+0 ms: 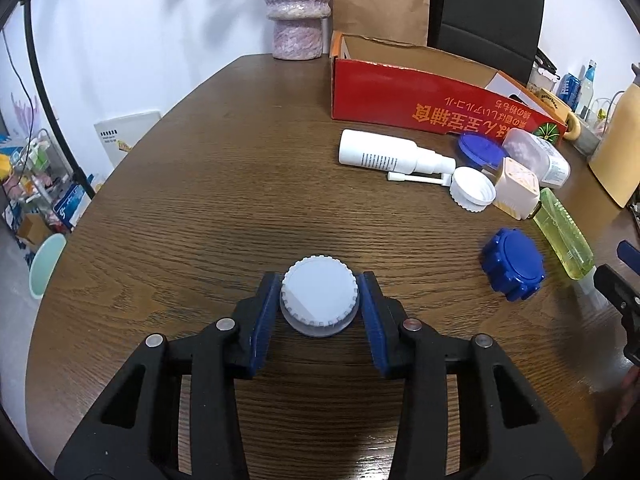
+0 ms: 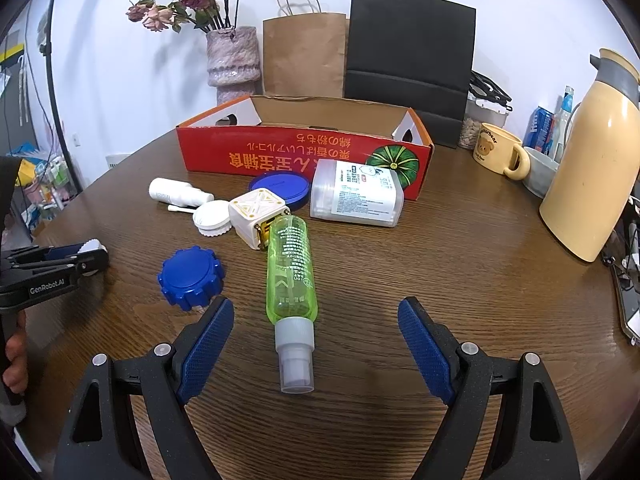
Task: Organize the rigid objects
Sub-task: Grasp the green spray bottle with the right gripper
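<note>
My left gripper [image 1: 319, 300] is shut on a white ridged-cap jar [image 1: 319, 300] that rests on the wooden table [image 1: 224, 184]; both blue pads press its sides. My right gripper [image 2: 316, 320] stands open around the cap end of a green spray bottle [image 2: 291, 268], which lies flat and touches neither pad. A blue ridged lid [image 2: 190, 276] lies to the left of that bottle. Farther back sit a white spray bottle [image 2: 176, 193], a white cap [image 2: 212, 218], a cream cube [image 2: 260, 216], a round blue lid [image 2: 280, 190] and a clear cotton-swab box [image 2: 356, 194]. Behind them stands an open red cardboard box [image 2: 304, 152].
A cream thermos [image 2: 592, 160] stands at the right, with a yellow mug [image 2: 498, 156] and a grey bowl [image 2: 540, 174] beside it. A pink vase [image 2: 232, 64], a brown paper bag [image 2: 304, 56] and a black paper bag [image 2: 408, 68] line the back edge.
</note>
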### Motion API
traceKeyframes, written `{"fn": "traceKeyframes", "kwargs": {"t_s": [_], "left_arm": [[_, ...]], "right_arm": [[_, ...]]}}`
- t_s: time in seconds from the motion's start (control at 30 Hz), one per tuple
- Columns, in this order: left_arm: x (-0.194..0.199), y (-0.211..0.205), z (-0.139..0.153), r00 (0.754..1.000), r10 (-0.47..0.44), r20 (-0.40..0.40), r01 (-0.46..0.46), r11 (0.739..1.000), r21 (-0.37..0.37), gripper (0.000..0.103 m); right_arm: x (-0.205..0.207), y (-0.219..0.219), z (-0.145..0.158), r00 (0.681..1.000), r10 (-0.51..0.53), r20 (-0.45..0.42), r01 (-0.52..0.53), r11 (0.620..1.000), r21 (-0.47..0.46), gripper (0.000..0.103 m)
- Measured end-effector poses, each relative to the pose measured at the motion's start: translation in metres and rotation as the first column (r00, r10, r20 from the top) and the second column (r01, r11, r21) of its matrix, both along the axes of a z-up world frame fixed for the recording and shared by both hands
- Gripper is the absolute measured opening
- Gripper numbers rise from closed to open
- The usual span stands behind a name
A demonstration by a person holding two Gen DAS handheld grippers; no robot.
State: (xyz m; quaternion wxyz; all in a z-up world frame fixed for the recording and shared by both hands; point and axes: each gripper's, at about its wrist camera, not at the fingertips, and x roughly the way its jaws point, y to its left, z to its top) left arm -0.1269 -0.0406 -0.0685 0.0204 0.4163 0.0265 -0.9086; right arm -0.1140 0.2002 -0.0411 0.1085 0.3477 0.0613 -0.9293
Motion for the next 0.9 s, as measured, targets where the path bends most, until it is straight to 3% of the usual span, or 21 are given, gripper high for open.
{"fn": "traceKeyframes", "kwargs": {"t_s": [0.27, 0.9], "left_arm": [[0.007, 0.009, 0.010, 0.998, -0.012, -0.063, 0.010, 0.999, -0.039, 0.037], [0.014, 0.022, 0.016, 0.994, -0.007, -0.112, 0.000, 0.998, -0.065, 0.037]], "right_arm": [[-0.001, 0.000, -0.001, 1.000, 0.001, 0.007, -0.001, 1.000, 0.008, 0.088], [-0.008, -0.006, -0.008, 0.998, 0.019, 0.060, -0.021, 1.000, 0.020, 0.088]]}}
